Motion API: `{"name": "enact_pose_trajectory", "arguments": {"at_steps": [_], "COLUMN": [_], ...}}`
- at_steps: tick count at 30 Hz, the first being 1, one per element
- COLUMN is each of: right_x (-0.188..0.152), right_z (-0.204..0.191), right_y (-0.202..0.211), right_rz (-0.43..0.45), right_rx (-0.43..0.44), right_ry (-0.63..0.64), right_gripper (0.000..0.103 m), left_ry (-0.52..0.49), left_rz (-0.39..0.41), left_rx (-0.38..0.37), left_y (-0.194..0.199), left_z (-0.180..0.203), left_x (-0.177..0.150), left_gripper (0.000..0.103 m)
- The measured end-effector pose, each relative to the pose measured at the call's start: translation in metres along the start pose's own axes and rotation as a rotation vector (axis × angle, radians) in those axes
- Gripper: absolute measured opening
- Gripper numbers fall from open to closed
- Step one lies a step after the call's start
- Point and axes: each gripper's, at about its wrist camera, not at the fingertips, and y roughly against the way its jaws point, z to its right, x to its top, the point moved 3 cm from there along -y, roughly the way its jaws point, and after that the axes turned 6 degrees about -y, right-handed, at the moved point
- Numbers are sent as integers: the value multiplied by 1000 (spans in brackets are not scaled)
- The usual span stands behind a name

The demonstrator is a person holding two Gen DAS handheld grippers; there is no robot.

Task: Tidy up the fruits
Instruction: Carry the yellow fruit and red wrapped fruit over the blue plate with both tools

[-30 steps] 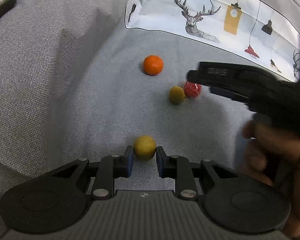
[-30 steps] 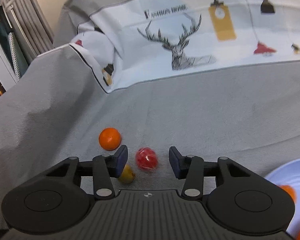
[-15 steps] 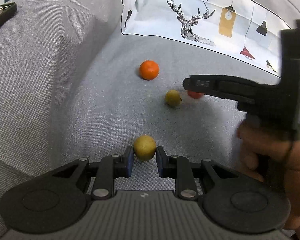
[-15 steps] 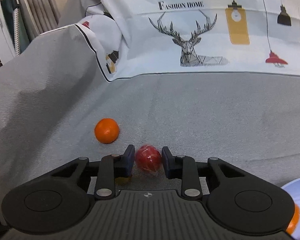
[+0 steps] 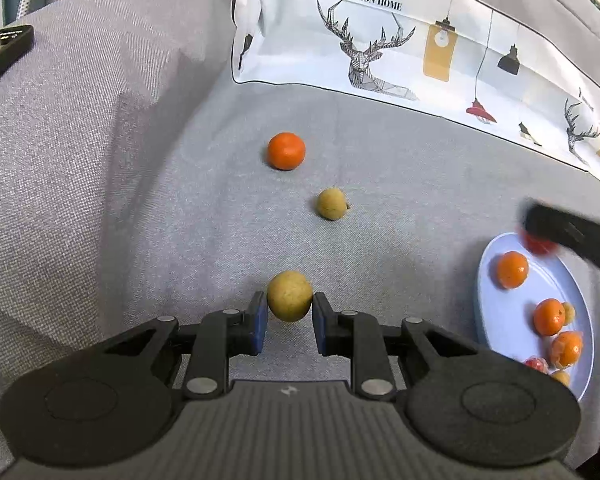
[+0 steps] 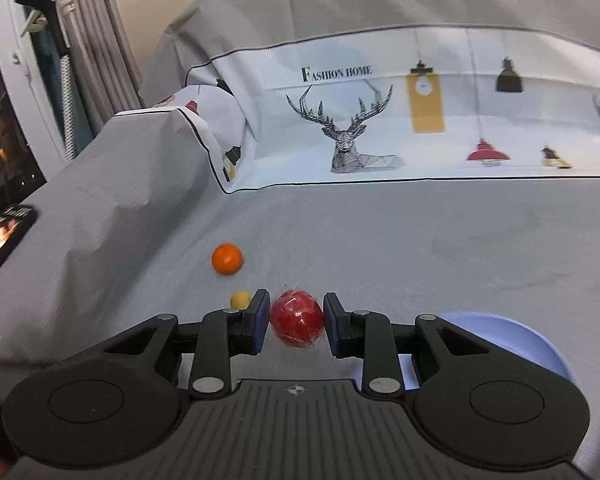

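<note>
My left gripper [image 5: 289, 320] is shut on a yellow-green round fruit [image 5: 289, 295], held over the grey sofa seat. My right gripper [image 6: 296, 320] is shut on a red wrapped fruit [image 6: 297, 323] and holds it above the seat; in the left wrist view it [image 5: 540, 236] is blurred over the far edge of the pale blue plate [image 5: 496, 308], which shows beside it in the right wrist view [image 6: 512, 332]. An orange [image 5: 286, 151] and a small yellow fruit [image 5: 331, 203] lie on the seat. They show in the right wrist view as orange [image 6: 227, 258] and yellow fruit [image 6: 240, 299].
The plate holds several oranges [image 5: 511, 269] and small fruits. A printed white cushion cover [image 5: 420, 56] lines the sofa back. A phone [image 5: 0, 50] lies on the left armrest. A window and curtains [image 6: 60, 60] stand behind the sofa.
My right gripper closed on the red fruit, lifted it and carried it right to the plate's far edge. My left gripper kept its hold on the yellow-green fruit and shifted slightly.
</note>
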Motion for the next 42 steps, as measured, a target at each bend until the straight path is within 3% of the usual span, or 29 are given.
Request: {"name": "enact_pose_trajectory", "arguments": {"at_steps": [7, 12, 16, 19, 25, 31, 34, 42], "right_x": [-38, -61, -66, -69, -71, -71, -71, -72], "right_z": [30, 51, 57, 58, 58, 62, 64, 64], "right_y": [76, 98, 101, 99, 90, 84, 82, 80], "right_rz": [37, 58, 75, 78, 73, 68, 69, 75], "right_rx": [-54, -92, -108, -120, -137, -146, -152, -159], "right_ry": [3, -46, -48, -45, -52, -65, -78, -81], "right_gripper": [31, 31, 31, 31, 31, 31, 31, 31], "left_ry": [-29, -73, -144, -141, -113, -259, -283, -285], "left_rz": [47, 119, 154, 171, 251, 365, 364, 351], "left_rx": [-8, -14, -9, -14, -109, -185, -240, -281], "left_y": [12, 26, 36, 42, 48, 57, 56, 51], "left_z": [7, 17, 33, 44, 76, 110, 118, 122], "left_x": [0, -1, -5, -6, -13, -31, -35, -36], "left_gripper": [26, 26, 26, 26, 26, 26, 26, 26]}}
